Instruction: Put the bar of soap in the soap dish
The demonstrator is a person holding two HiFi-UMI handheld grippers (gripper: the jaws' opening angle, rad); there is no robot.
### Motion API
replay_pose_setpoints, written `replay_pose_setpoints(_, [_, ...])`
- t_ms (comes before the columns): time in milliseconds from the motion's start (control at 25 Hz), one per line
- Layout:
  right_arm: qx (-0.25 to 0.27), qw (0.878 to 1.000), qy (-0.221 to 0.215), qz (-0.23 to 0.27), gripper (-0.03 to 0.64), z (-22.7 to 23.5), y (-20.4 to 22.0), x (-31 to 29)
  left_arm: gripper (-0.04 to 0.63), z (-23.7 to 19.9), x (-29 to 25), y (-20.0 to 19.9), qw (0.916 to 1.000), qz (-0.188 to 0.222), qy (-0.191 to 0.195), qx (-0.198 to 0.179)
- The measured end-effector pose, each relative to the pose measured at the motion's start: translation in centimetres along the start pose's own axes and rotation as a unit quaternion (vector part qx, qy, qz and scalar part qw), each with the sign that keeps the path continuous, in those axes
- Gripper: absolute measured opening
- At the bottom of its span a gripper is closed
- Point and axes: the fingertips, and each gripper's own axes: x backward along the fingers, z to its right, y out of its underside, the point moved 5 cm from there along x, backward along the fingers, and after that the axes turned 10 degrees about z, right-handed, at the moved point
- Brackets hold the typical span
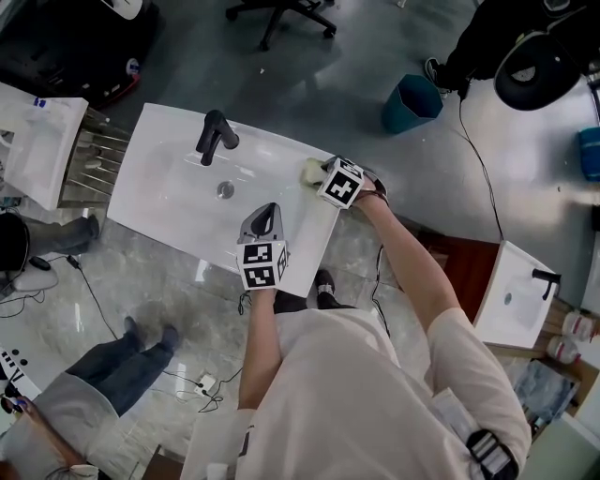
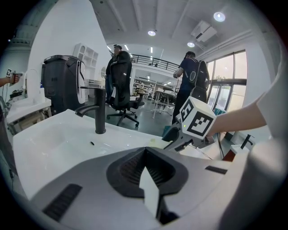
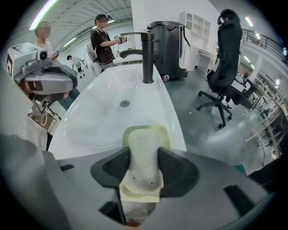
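A whitish bar of soap (image 3: pixel 143 157) is clamped between the dark pads of my right gripper (image 3: pixel 143 150), which points steeply down. Just under and beyond it sits the pale yellow-green soap dish (image 3: pixel 165 134), on the flat right end of the white sink (image 3: pixel 103 121). From the head view the right gripper (image 1: pixel 323 173) covers most of the dish (image 1: pixel 310 172). My left gripper (image 1: pixel 266 214) hovers over the sink's near edge, jaws together and nothing in them. The left gripper view looks past its own tips (image 2: pixel 146 155) at the right gripper (image 2: pixel 170 134) and the dish (image 2: pixel 155 143).
A black faucet (image 1: pixel 216 136) and a drain (image 1: pixel 225 189) lie left of the dish. A teal bin (image 1: pixel 411 101) and an office chair (image 1: pixel 281 14) stand beyond the sink. Another sink (image 1: pixel 516 295) is at right. A person in jeans (image 1: pixel 122 361) stands near left.
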Motion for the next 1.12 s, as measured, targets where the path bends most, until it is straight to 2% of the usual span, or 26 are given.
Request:
replay_pose_setpoints(240, [0.011, 1.0, 0.01, -0.008, 0.205, 0.2, 0.3, -0.2, 0.006, -0.3, 0.1, 0.0, 0.9998, 0.004, -0.005, 0.018])
replay_pose_setpoints(640, [0.014, 1.0, 0.021, 0.008, 0.218, 0.4, -0.5, 0.8, 0.006, -0.5, 0.7, -0.2, 0.9999, 0.009, -0.012, 0.008])
replay_pose_setpoints(880, [-0.027, 0.996, 0.058, 0.064, 0.218, 0.0, -0.8, 3.8, 0.006, 0.3, 1.1, -0.4, 0.9998, 0.014, -0.012, 0.001])
replay_pose_setpoints(1120, [-0.091, 0.978, 0.119, 0.146, 0.218, -2.8, 0.4, 7.5, 0.006, 1.6, 1.3, 0.1, 0.9998, 0.016, -0.014, 0.004])
